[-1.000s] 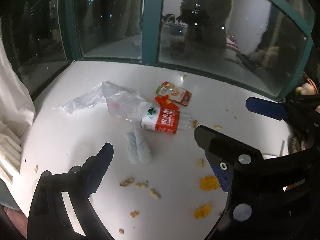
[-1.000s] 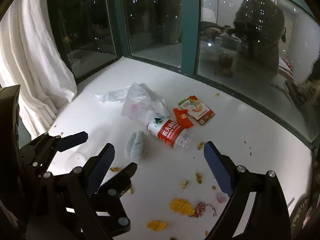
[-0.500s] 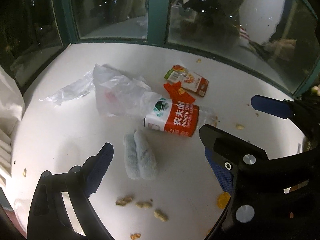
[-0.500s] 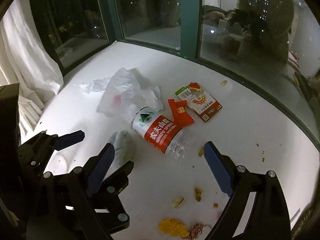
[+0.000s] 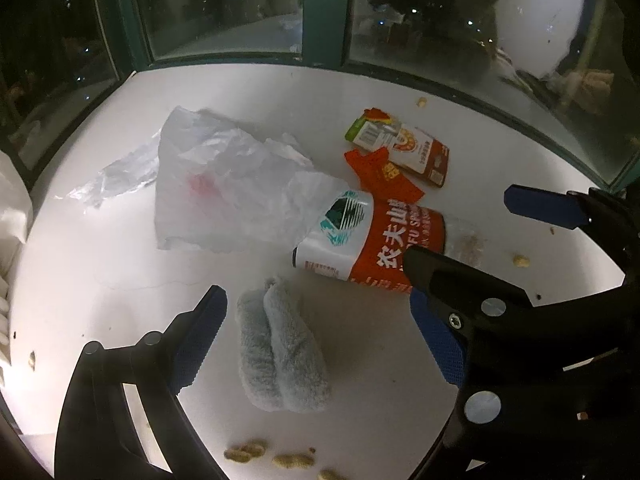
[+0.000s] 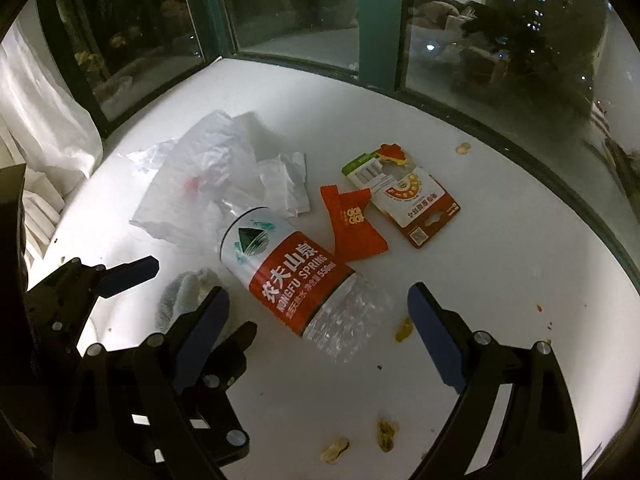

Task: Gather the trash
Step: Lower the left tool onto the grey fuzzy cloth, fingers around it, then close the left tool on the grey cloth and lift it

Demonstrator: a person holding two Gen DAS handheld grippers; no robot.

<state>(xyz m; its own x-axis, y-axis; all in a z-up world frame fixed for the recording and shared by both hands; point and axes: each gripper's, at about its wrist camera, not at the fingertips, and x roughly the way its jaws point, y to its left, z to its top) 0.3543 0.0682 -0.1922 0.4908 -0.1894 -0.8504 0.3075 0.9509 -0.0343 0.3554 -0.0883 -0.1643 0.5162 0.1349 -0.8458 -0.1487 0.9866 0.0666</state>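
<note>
On the white table point(image 6: 500, 240) lies a crushed clear water bottle point(image 6: 288, 276) with a red and white label, its base end between the spread fingers of my right gripper point(image 6: 320, 332), which is open and not touching it. A crumpled white plastic bag point(image 6: 208, 176) covers the bottle's far end. A red wrapper point(image 6: 352, 224) and a torn card pack point(image 6: 404, 196) lie just behind. In the left wrist view, a rolled grey-blue cloth point(image 5: 280, 352) sits between the fingers of my open left gripper point(image 5: 316, 332). The bottle point(image 5: 372, 240) lies beyond its right finger.
Peanut shells point(image 6: 386, 434) and crumbs lie scattered at the near side, more shells point(image 5: 244, 452) below the cloth. Dark windows in a green frame point(image 6: 380, 20) curve around the table's far edge. A white curtain point(image 6: 44, 120) hangs at the left.
Both grippers have come down and forward toward the trash, so the bottle, bag and cloth loom larger. The cloth now lies between the left fingers and the bottle between the right ones. Jaws unchanged.
</note>
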